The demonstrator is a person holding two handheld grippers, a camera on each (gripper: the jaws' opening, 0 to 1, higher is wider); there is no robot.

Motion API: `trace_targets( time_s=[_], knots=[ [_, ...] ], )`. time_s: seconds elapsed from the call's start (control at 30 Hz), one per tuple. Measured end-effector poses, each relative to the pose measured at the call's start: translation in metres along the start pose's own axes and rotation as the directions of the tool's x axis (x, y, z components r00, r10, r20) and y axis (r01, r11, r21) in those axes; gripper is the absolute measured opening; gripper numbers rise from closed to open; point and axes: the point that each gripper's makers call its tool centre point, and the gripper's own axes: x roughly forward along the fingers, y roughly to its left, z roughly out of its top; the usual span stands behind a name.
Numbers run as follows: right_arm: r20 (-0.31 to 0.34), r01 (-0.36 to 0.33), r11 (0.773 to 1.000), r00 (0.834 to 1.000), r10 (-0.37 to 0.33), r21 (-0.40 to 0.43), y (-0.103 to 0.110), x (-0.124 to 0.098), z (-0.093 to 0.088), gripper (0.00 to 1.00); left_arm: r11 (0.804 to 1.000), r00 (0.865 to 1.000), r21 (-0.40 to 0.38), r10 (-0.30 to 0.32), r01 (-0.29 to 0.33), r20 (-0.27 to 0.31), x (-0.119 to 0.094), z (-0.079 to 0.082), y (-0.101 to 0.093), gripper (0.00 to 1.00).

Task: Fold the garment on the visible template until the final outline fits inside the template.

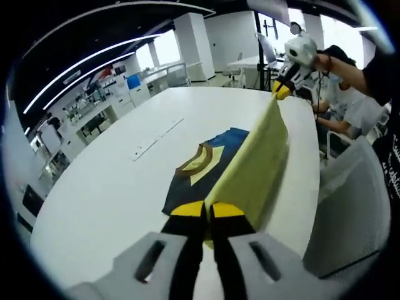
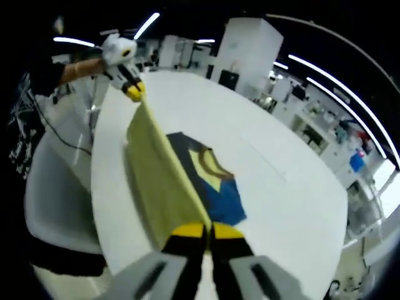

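You have the garment (image 1: 250, 169) half lifted off the white table (image 1: 106, 187): its yellow side hangs taut between your two tools while the blue part with the collar lies flat, so the raised edge can swing over as a fold. Your left gripper (image 1: 208, 209) is clamped tight on one corner, your right gripper (image 2: 208, 230) likewise on the other. I cannot make out the template.

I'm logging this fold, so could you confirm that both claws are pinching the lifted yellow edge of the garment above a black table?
Not quite: the table is white, as the left gripper view shows. Both the left claw and right claw do pinch the yellow-and-blue fabric garment.
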Motion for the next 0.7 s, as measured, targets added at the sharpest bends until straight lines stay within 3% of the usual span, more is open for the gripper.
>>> trace_targets(
  time_s=[0.17, 0.57, 0.7],
  knots=[
    [0.007, 0.023, 1.0, 1.0, -0.023, -0.001, -0.015, 0.007, 0.006, 0.0, 1.0, 1.0, 0.022, 0.012, -0.013, 0.015, 0.006, 0.007, 0.01, 0.0],
    [0.007, 0.125, 0.992, 0.992, -0.125, 0.014, -0.053, 0.028, 0.022, 0.0, 0.998, 0.996, -0.003, 0.063, -0.063, 0.058, 0.025, 0.024, 0.046, 0.0],
    [-0.007, 0.153, 0.988, 0.988, -0.154, -0.019, -0.062, 0.036, 0.022, 0.0, 0.996, 0.994, -0.035, 0.081, -0.078, 0.072, 0.033, 0.027, 0.061, 0.0]
  ],
)
